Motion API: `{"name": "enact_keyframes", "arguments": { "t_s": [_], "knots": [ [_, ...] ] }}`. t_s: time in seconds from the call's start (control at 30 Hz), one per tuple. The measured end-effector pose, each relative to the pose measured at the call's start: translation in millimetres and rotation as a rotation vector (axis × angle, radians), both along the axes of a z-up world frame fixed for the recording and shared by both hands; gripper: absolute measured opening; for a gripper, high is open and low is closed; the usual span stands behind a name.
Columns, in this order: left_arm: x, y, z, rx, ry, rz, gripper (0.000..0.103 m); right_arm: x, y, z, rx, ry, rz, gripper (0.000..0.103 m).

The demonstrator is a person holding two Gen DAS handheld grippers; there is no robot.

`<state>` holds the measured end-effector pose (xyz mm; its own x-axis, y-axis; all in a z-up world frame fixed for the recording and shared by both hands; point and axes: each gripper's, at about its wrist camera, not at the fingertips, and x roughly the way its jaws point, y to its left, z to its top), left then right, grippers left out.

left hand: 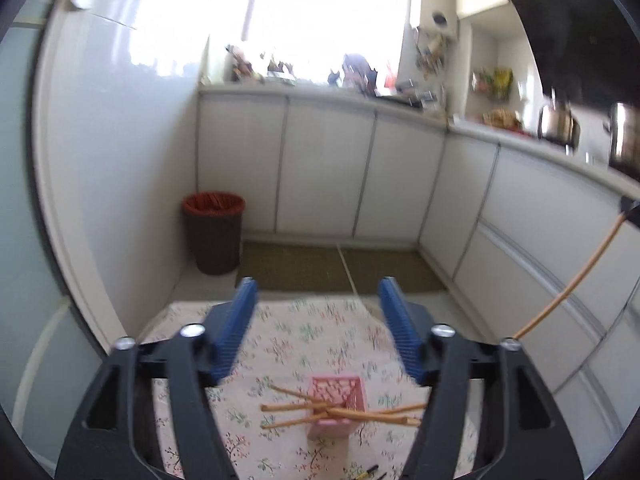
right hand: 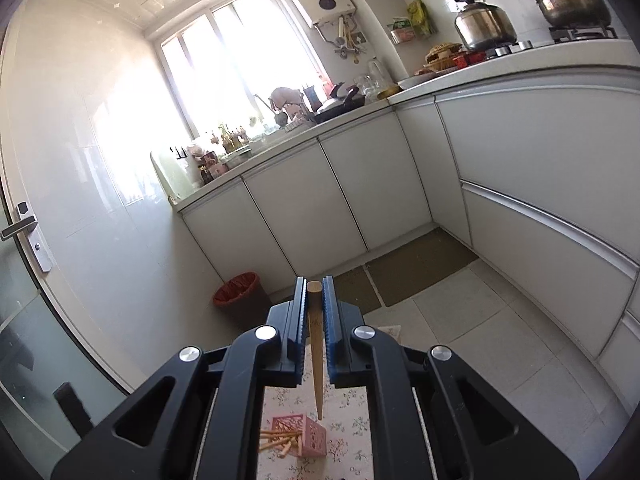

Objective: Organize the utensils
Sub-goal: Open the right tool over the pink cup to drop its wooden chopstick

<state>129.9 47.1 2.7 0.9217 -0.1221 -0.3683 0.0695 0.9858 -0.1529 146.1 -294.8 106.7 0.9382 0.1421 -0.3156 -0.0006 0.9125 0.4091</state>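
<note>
While the left gripper (left hand: 318,292) stands open, the right gripper (right hand: 315,286) clamps a chopstick (right hand: 316,344) pointing down just right of the pink holder (right hand: 304,436).

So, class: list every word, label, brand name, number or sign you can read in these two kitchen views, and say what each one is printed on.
None can be read.
Yellow-green packets on the wall shelf: print too small and blurred.
Wall-mounted water heater: a dark round badge, no legible text.
Bottles on the windowsill: labels too small.
Chopstick in the right gripper: a faint mark, not legible.
</note>
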Motion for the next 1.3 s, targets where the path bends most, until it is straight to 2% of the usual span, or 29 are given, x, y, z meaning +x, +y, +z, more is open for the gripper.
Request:
{"name": "enact_keyframes", "arguments": {
  "t_s": [0.13, 0.27, 0.4, 0.47, 0.57, 0.6, 0.67, 0.73, 0.8, 0.9, 1.03, 1.07, 1.13, 1.27, 1.3],
  "knots": [
    [-19.8, 23.1, 17.9, -0.034, -0.054, 0.066, 0.065, 29.9, 25.9, 9.3, -0.015, -0.006, 0.028, 0.008],
    [-22.7, 41.8, 8.3, -0.066, -0.032, 0.088, 0.066, 54.4, 58.9, -8.4, -0.037, 0.030, 0.071, 0.008],
    [-13.7, 56.6, -12.0, -0.085, 0.020, 0.100, 0.066, 71.0, 96.1, -48.7, -0.077, 0.060, 0.108, 0.008],
    [-9.2, 62.9, -19.0, -0.100, 0.044, 0.095, 0.066, 76.1, 113.5, -79.8, -0.092, 0.042, 0.138, 0.008],
    [-7.7, 63.1, -22.5, -0.088, 0.053, 0.090, 0.066, 81.0, 135.1, -119.9, -0.149, 0.034, 0.184, 0.008],
    [-9.4, 65.2, -21.6, -0.081, 0.048, 0.092, 0.066, 78.3, 138.5, -125.9, -0.157, 0.039, 0.192, 0.012],
    [-13.9, 66.4, -18.7, -0.064, 0.034, 0.100, 0.066, 65.5, 139.1, -122.7, -0.165, 0.014, 0.177, 0.017],
    [-17.8, 63.5, -16.1, -0.037, 0.023, 0.111, 0.066, 50.5, 138.7, -109.7, -0.186, -0.026, 0.153, 0.046],
    [-20.7, 60.0, -13.4, -0.033, 0.022, 0.105, 0.066, 35.3, 138.0, -95.3, -0.223, -0.047, 0.121, 0.048],
    [-27.5, 49.4, -8.0, -0.016, 0.018, 0.095, 0.067, 22.5, 136.3, -84.7, -0.265, -0.031, 0.079, 0.048],
    [-40.6, 35.6, -0.1, 0.018, -0.009, 0.090, 0.074, 4.4, 126.0, -79.3, -0.274, 0.001, 0.046, 0.051],
    [-44.2, 32.6, 1.2, 0.029, -0.013, 0.090, 0.076, 0.7, 123.9, -79.1, -0.274, 0.008, 0.044, 0.053],
    [-48.7, 28.3, 2.3, 0.038, -0.011, 0.087, 0.079, -7.5, 119.4, -80.8, -0.280, 0.029, 0.039, 0.063],
    [-58.3, 21.1, 1.5, 0.055, 0.000, 0.082, 0.085, -24.5, 115.7, -83.9, -0.286, 0.050, 0.035, 0.073],
    [-60.3, 19.5, 1.4, 0.062, -0.001, 0.083, 0.089, -30.5, 114.9, -85.1, -0.289, 0.050, 0.032, 0.075]
  ]
}}
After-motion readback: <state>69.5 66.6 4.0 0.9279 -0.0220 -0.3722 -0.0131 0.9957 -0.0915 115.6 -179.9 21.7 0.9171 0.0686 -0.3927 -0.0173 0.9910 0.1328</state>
